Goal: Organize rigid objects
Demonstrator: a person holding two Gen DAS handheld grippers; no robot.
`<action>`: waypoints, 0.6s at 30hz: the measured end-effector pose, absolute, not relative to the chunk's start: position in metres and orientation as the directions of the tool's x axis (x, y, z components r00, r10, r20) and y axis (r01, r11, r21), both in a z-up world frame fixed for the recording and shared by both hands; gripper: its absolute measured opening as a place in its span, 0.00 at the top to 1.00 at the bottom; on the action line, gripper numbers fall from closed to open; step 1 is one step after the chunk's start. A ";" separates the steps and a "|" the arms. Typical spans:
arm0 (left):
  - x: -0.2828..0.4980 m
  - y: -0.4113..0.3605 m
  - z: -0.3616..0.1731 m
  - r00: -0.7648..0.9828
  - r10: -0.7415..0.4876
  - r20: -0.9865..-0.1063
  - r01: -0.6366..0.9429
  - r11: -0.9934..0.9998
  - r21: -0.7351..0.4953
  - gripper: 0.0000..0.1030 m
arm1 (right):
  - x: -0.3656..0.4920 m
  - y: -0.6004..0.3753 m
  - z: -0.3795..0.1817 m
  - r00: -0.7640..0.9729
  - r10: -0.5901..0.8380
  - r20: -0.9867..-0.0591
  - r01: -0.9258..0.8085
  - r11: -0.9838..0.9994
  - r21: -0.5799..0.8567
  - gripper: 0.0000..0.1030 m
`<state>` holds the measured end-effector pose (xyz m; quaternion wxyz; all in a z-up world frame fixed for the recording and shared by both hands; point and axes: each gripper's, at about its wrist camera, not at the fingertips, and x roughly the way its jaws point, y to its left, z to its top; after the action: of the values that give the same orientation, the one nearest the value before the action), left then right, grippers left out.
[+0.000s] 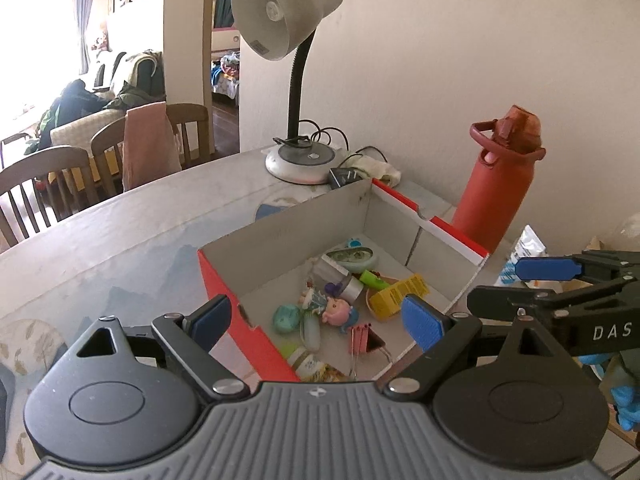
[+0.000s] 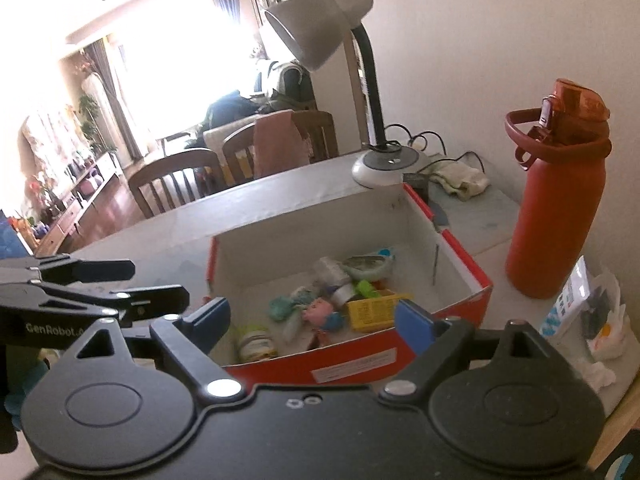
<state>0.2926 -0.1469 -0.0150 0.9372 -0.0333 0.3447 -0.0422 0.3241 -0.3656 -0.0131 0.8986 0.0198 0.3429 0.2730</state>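
A red cardboard box (image 1: 240, 320) with a white inside stands on the table; it also shows in the right wrist view (image 2: 360, 364). In it lie several small things: a pink doll (image 1: 336, 310), a yellow packet (image 1: 398, 294), a silver cylinder (image 1: 340, 280), a teal toy (image 1: 286, 318), a pink binder clip (image 1: 366, 340) and a small jar (image 2: 256, 346). My left gripper (image 1: 318, 322) is open and empty above the box's near corner. My right gripper (image 2: 312, 322) is open and empty above the box's near wall. Each gripper shows at the edge of the other's view.
A red water bottle (image 1: 498, 180) stands right of the box, by the wall. A grey desk lamp (image 1: 288, 20) with its cable, a cloth (image 2: 460, 178) and a dark gadget (image 1: 344, 178) are behind. Packets (image 2: 580, 312) lie at the right. Wooden chairs (image 1: 52, 192) stand beyond the table's far edge.
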 end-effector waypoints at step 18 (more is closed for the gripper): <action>0.233 -0.128 -0.020 0.766 -0.085 -0.637 0.048 0.996 -0.074 0.10 | 0.267 -0.348 -0.005 0.640 0.550 -0.536 -0.506 0.827 0.244 0.01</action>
<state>0.2330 -0.1277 -0.0202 0.9393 -0.0267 0.3402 -0.0354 0.2674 -0.3476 -0.0054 0.9049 0.0355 0.3078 0.2917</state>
